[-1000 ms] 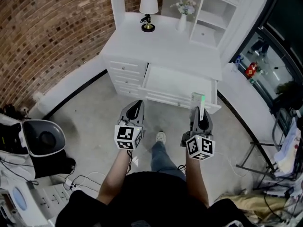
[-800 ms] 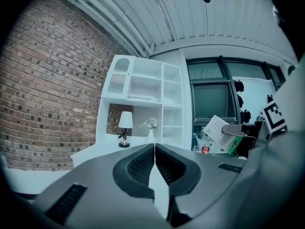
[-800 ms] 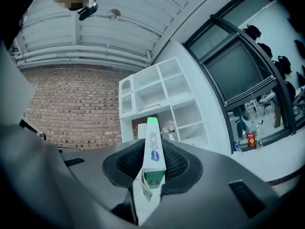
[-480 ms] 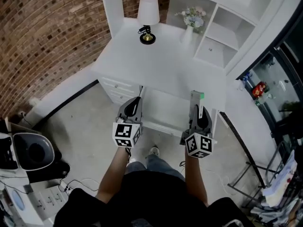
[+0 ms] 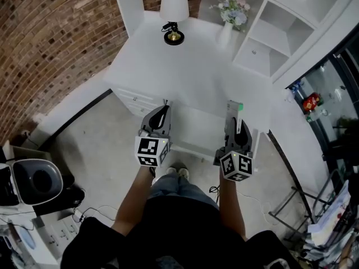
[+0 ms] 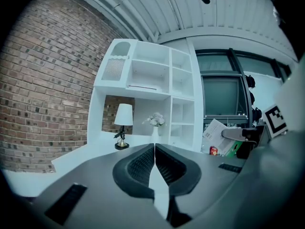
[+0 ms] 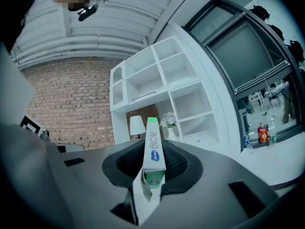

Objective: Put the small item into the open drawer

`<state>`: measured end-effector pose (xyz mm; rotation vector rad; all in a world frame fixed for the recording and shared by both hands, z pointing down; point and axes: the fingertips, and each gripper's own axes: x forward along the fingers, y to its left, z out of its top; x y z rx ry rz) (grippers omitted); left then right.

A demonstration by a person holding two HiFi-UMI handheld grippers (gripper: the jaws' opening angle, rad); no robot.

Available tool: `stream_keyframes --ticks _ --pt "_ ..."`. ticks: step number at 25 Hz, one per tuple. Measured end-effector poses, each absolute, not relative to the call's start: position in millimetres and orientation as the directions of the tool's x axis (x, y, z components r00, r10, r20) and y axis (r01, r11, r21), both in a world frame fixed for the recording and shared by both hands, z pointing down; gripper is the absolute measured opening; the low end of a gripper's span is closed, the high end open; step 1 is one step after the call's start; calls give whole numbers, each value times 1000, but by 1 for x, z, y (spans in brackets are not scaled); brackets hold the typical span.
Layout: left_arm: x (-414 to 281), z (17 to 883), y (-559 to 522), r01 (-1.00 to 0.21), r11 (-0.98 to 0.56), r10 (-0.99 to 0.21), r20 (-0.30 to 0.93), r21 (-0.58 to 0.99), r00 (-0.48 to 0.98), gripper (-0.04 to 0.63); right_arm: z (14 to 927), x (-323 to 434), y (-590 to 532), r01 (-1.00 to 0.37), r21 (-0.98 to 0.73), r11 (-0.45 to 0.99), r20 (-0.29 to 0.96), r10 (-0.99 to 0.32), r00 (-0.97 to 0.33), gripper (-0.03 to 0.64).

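Head view looks down; gripper views look level, sharing lamp [image 5: 173,4].

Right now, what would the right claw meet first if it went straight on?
Likely the vase or the shelves beside it, box tip first; the way there looks free, though depth is unclear.

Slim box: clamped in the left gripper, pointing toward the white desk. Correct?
Not quite. The slim box is clamped in the right gripper, not the left, as the right gripper view shows; it does point toward the white desk. The left gripper is shut with nothing between its jaws.
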<state>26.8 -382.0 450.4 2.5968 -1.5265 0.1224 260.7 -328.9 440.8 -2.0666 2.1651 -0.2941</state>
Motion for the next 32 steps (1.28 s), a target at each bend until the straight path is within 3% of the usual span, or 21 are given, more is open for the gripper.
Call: stream_keyframes --ticks 9,24,32 --pt "49 475 -427 -850 -515 -833 172 106 526 23 477 252 -371 -980 -182 75 111 -989 -96 89" --pt "79 598 -449 -842 -512 -754 381 170 535 23 580 180 -403 -888 -131 440 342 -821 -457 89" --pt "91 636 -445 -835 -504 -708 446 223 547 23 657 183 -399 -830 -79 552 502 -698 -511 89"
